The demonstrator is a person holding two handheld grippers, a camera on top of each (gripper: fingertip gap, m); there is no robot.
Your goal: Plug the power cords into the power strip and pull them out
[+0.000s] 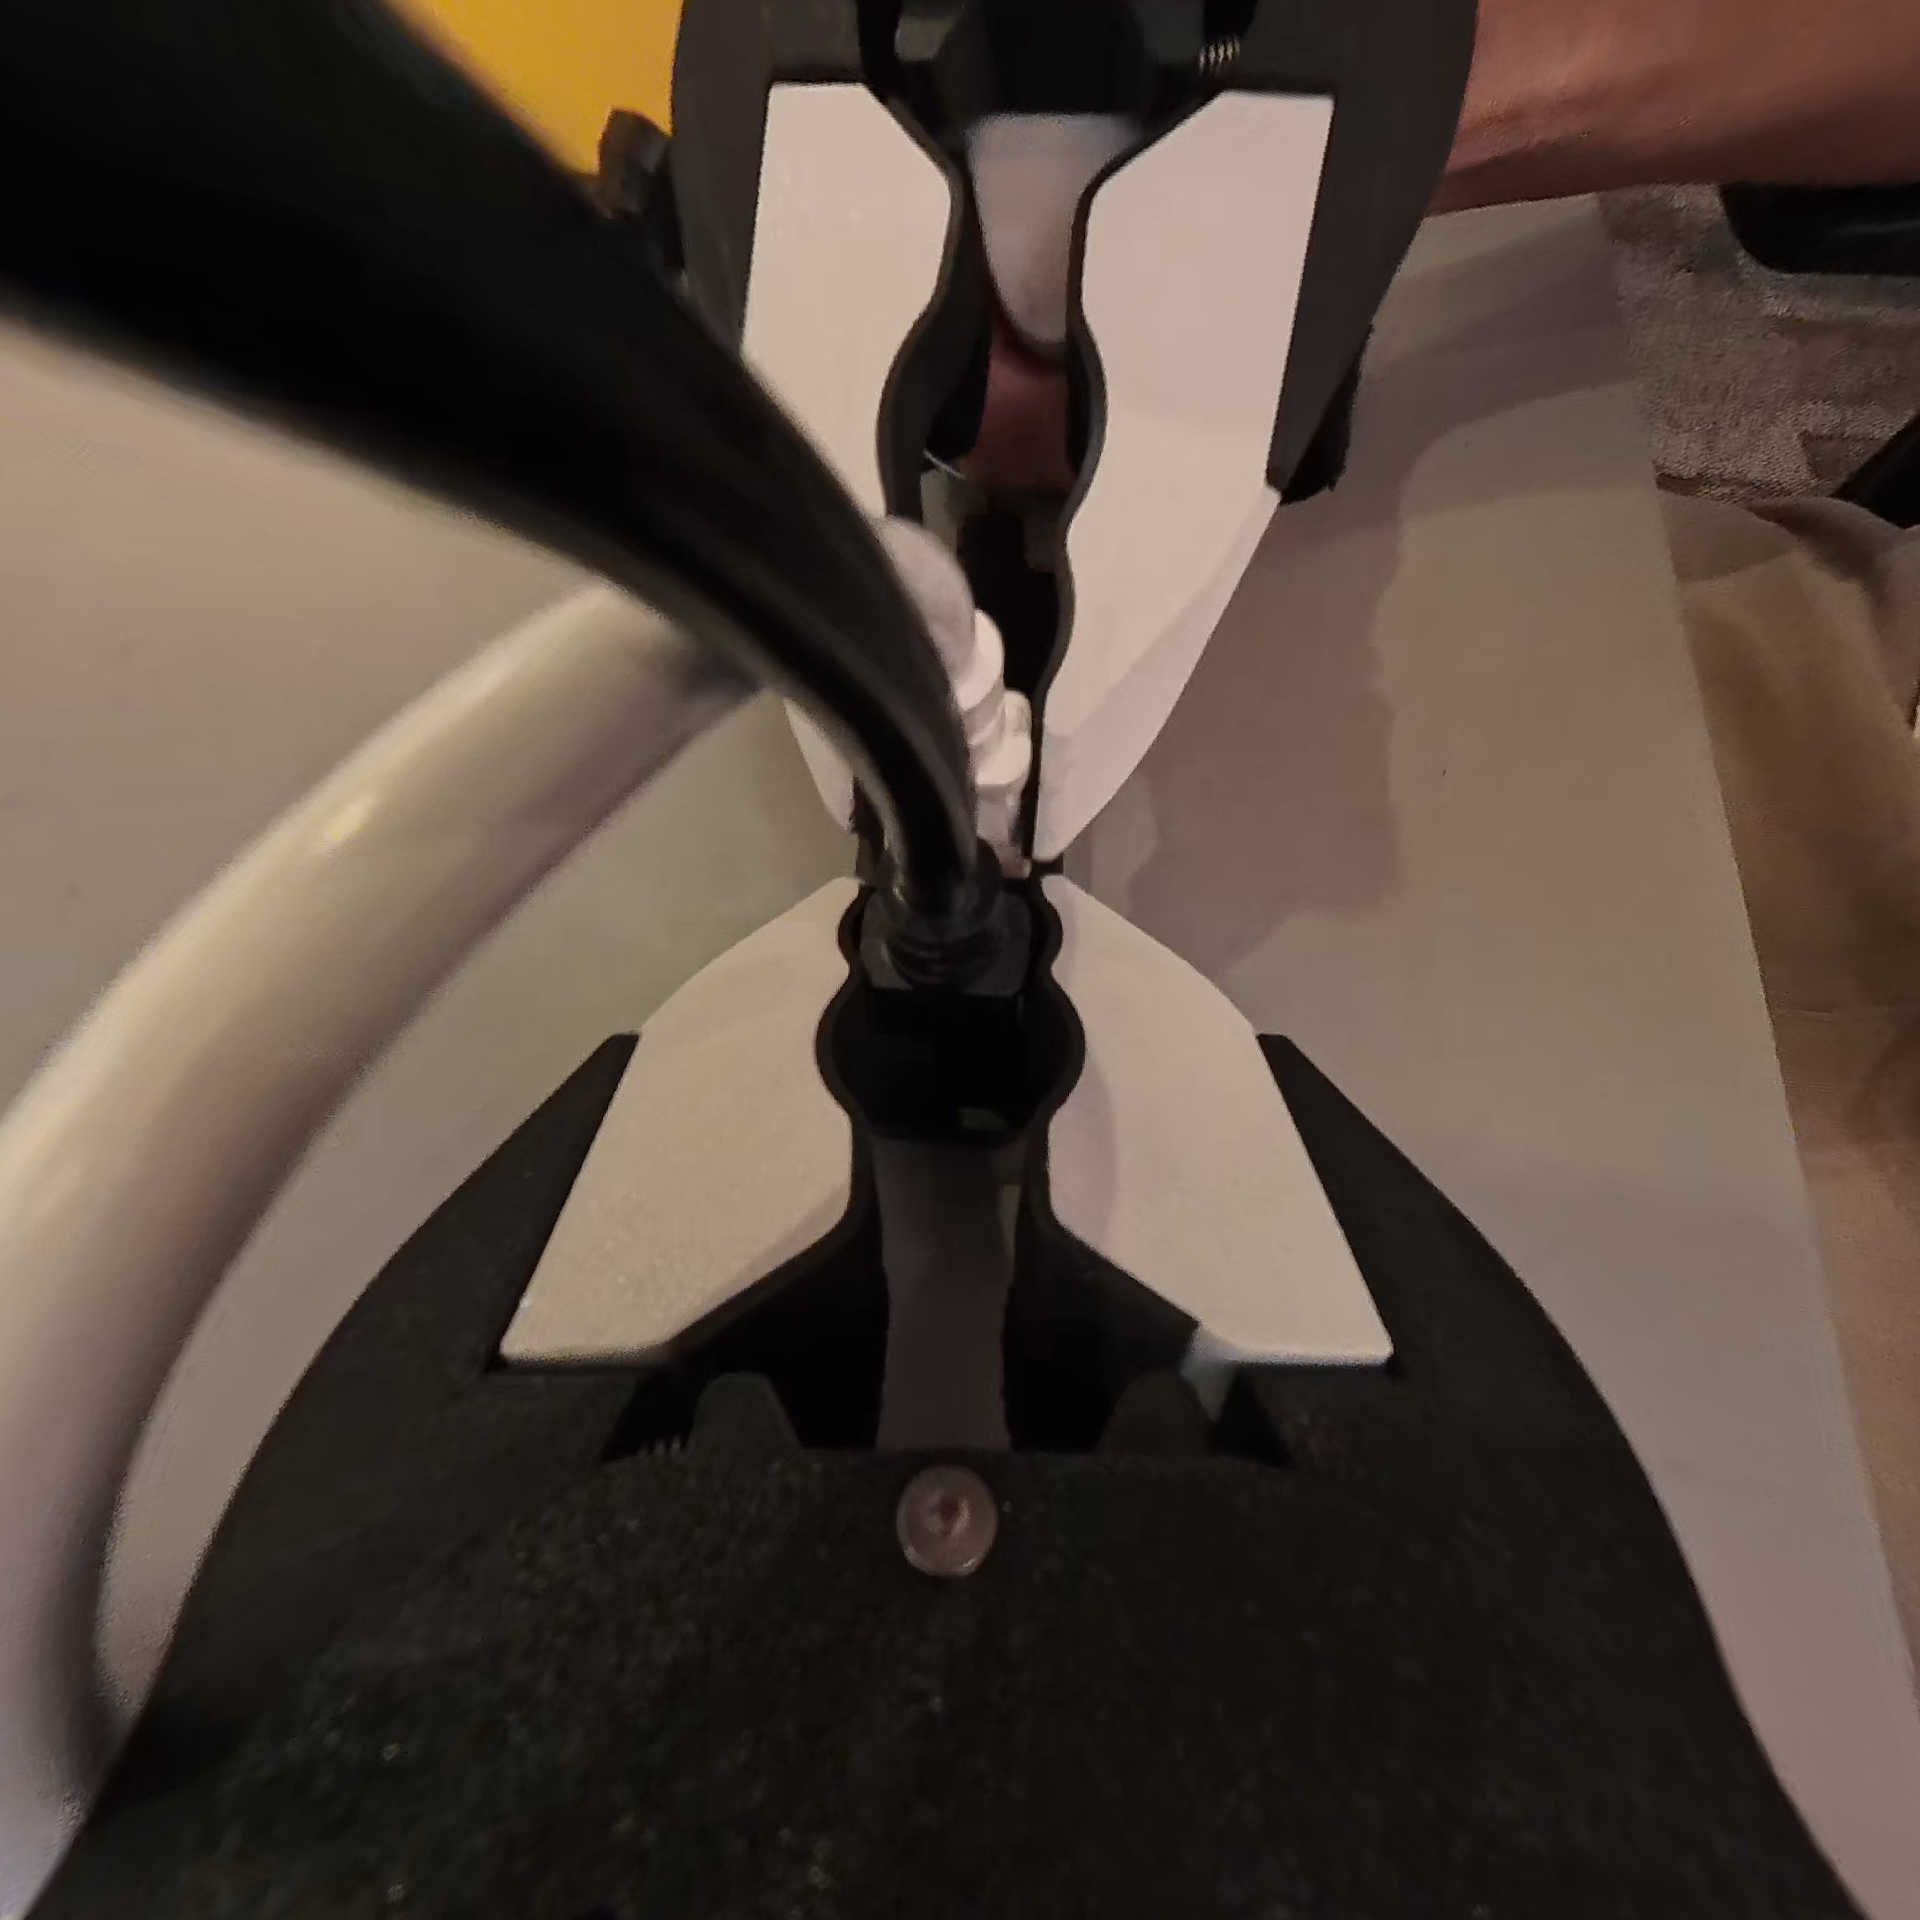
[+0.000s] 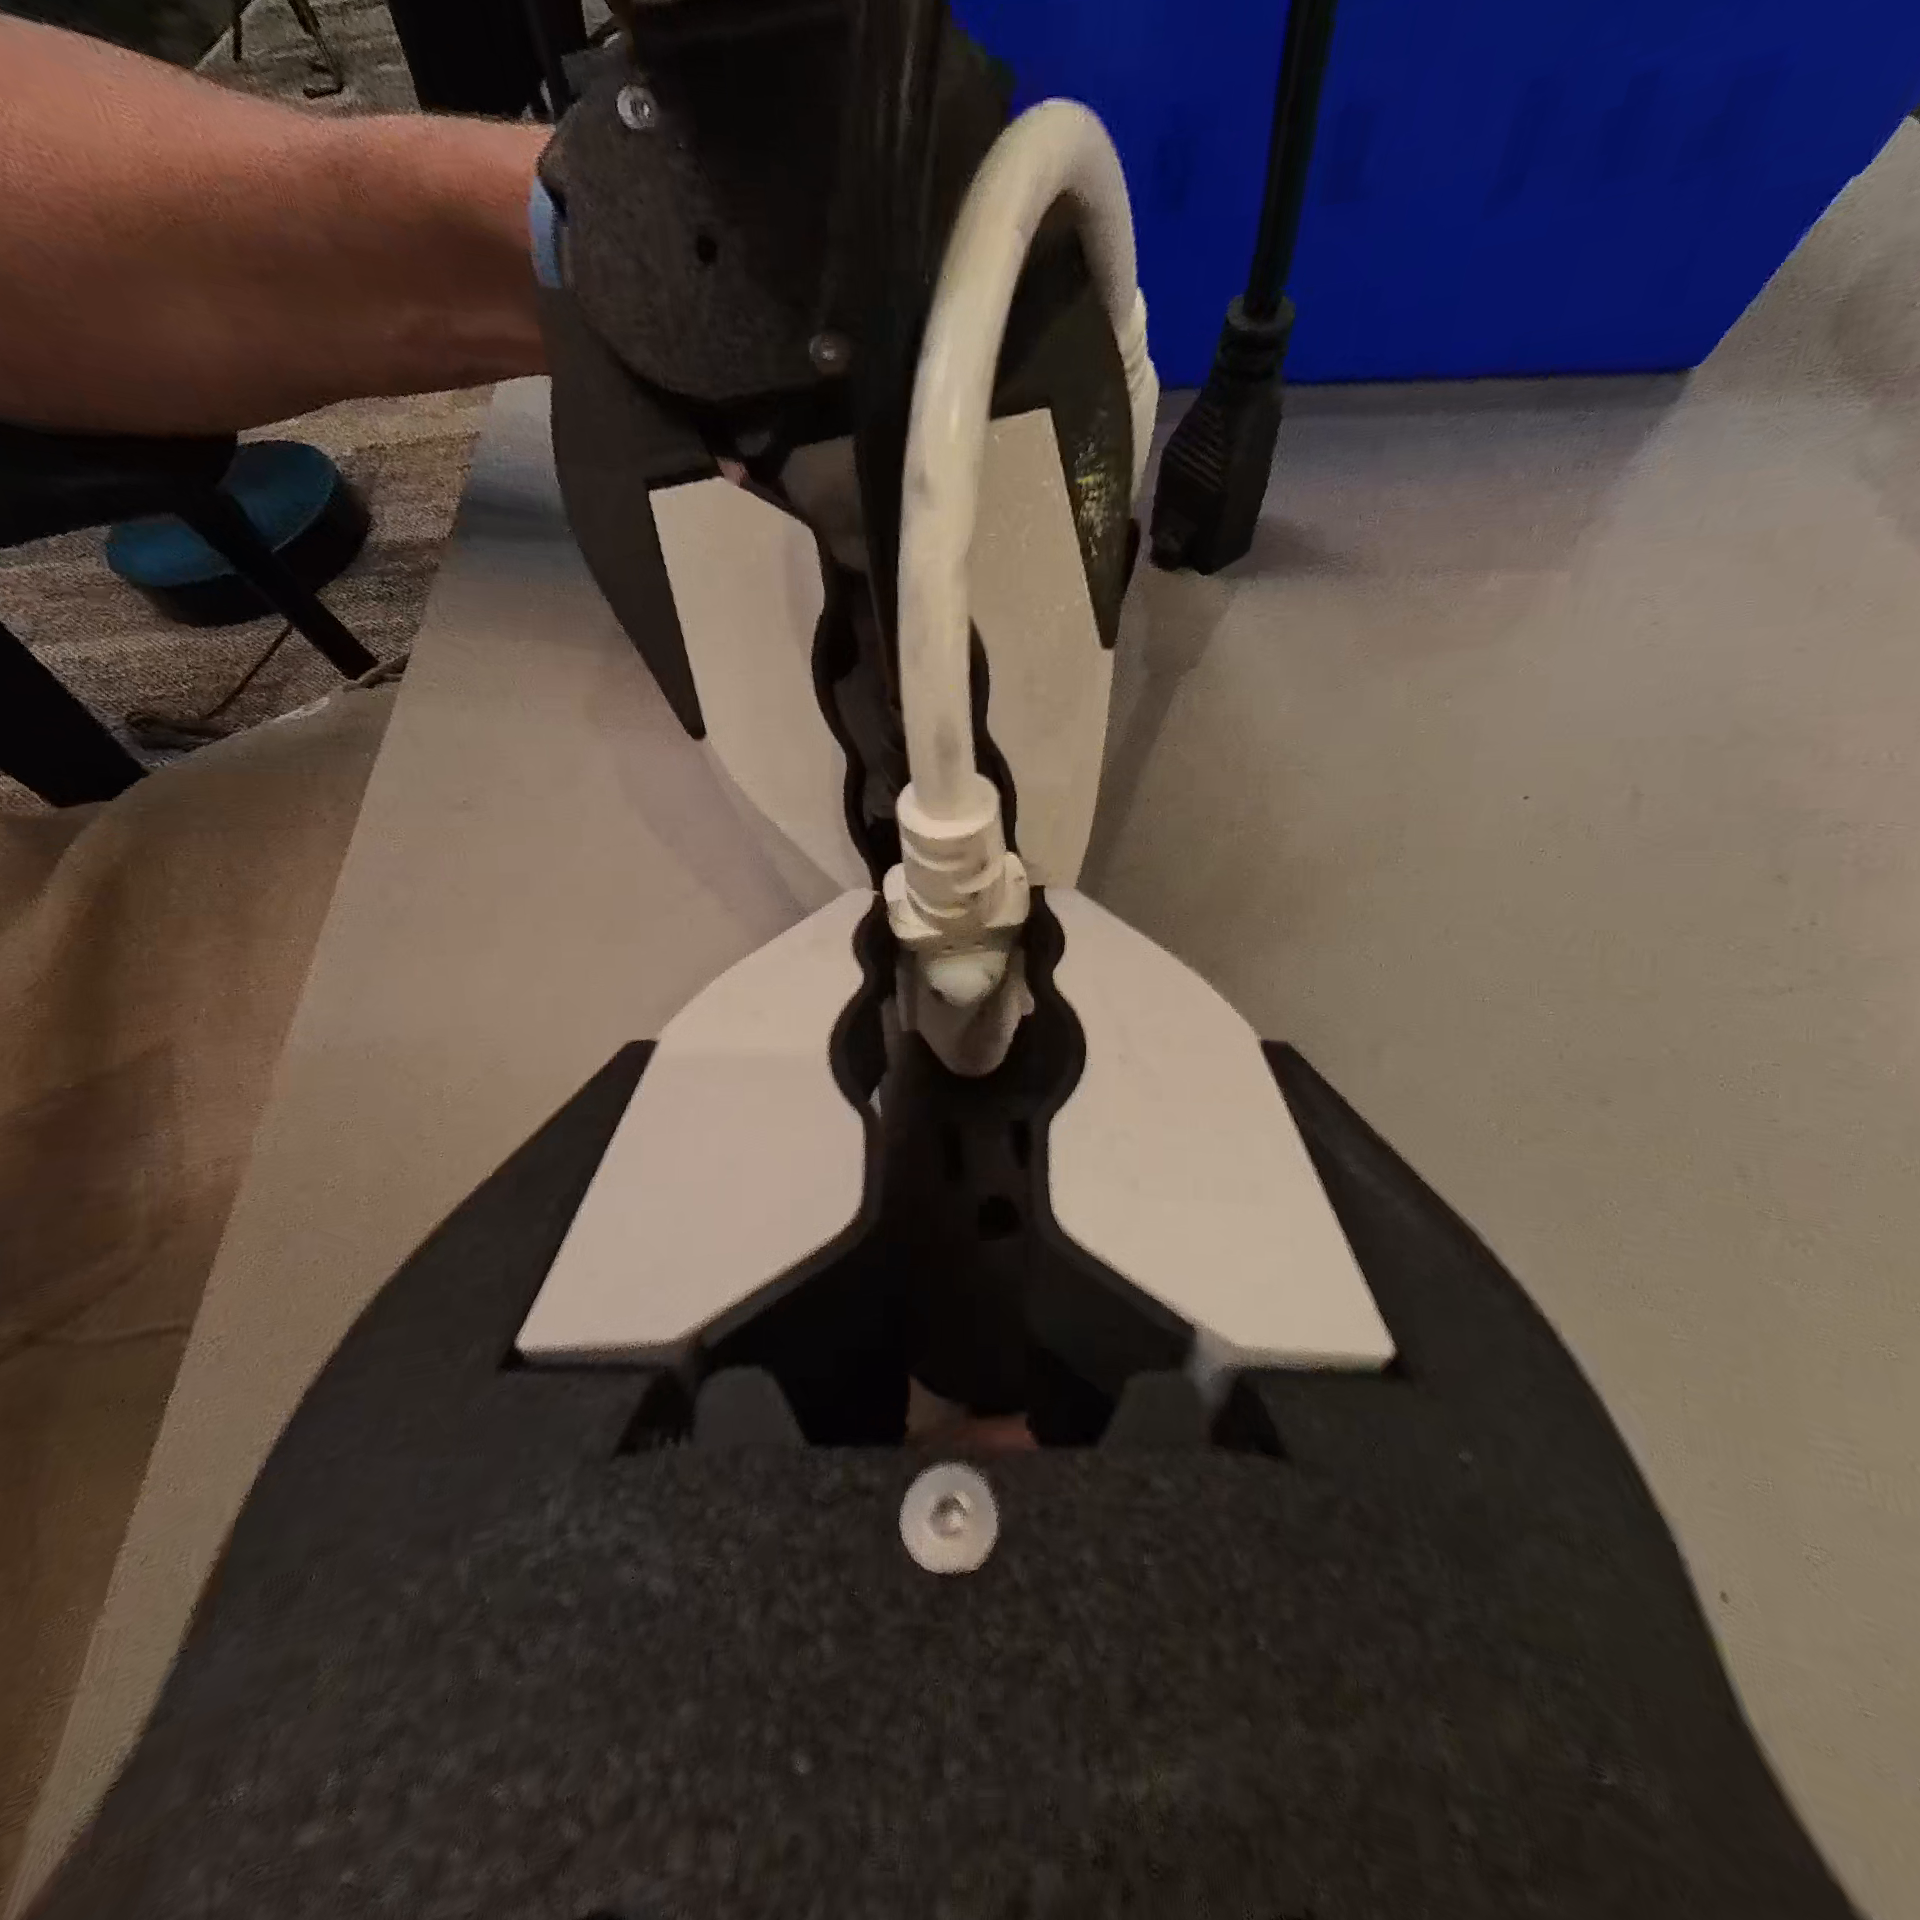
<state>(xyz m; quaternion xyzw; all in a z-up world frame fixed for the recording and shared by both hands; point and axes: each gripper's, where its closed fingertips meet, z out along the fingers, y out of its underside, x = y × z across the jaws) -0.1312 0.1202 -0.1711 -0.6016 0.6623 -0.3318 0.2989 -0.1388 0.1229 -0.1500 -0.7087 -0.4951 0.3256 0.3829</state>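
The jaws of the left gripper (image 1: 951, 914) are pinching tight around the black plug (image 1: 948, 1023), its thick black cord (image 1: 582, 499) arcing up and off to the left. The jaws of the right gripper (image 2: 956, 925) are likewise clamping narrow on the white plug (image 2: 961, 935), whose white cord (image 2: 940, 499) is looping up and back over the opposing tool. The two grippers are meeting nose to nose just above the pale table (image 1: 1507, 675), so the plugs are sitting almost touching.

The power strip itself is probably hidden beneath the fingertips; I cannot make it out in either view. If both plugs are seated, each pull should be going straight along the prong axis, one plug at a time, with the other tool steadying the strip. Twisting against the stiff black cord risks levering the prongs.

Farther off, a spare black connector (image 2: 1216, 436) is lying on the table, near a blue panel (image 2: 1507, 187). A person's forearm (image 2: 260, 239) is reaching in behind the left gripper.
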